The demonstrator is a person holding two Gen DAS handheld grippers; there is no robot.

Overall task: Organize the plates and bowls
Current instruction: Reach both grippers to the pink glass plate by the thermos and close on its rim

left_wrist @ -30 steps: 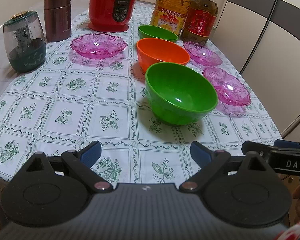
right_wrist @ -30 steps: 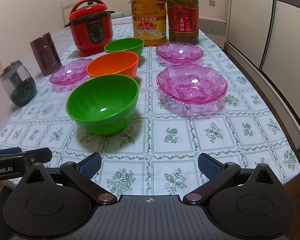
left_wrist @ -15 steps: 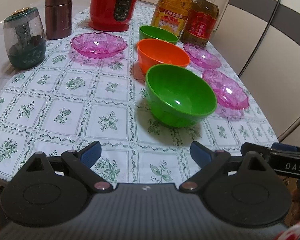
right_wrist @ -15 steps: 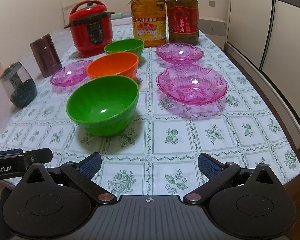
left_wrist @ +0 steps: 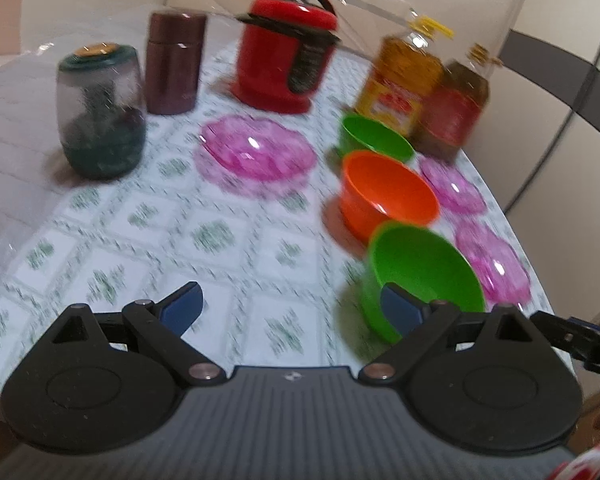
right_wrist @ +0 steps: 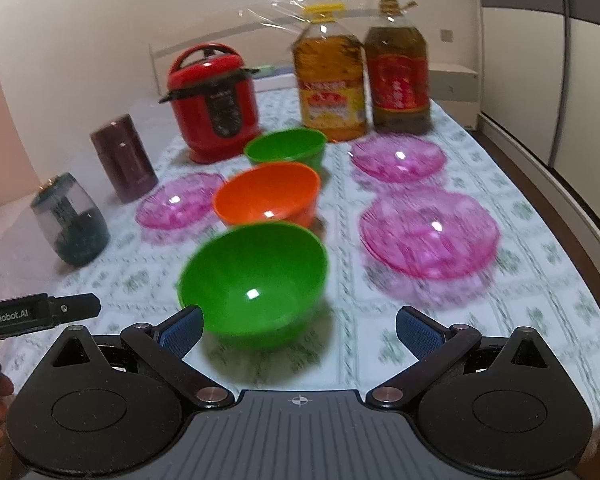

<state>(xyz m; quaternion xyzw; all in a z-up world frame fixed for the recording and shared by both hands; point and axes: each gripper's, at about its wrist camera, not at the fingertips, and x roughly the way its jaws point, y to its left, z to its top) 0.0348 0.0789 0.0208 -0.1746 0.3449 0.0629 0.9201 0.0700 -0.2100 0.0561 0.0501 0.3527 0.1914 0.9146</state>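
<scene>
I have my left gripper (left_wrist: 290,304) and right gripper (right_wrist: 299,326) both spread wide, grasping nothing. The near green bowl (right_wrist: 254,282) sits just ahead of the right gripper, leftward; the frames are blurred, but the orange bowl (right_wrist: 268,196) seems directly behind it on the worktop (right_wrist: 440,344)

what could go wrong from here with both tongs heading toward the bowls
Both open tongs, left and right, are near the same near green bowl, so they could collide or knock it into the touching orange bowl. The near pink plate lies toward the table edge; a nudge might slide it off.
</scene>
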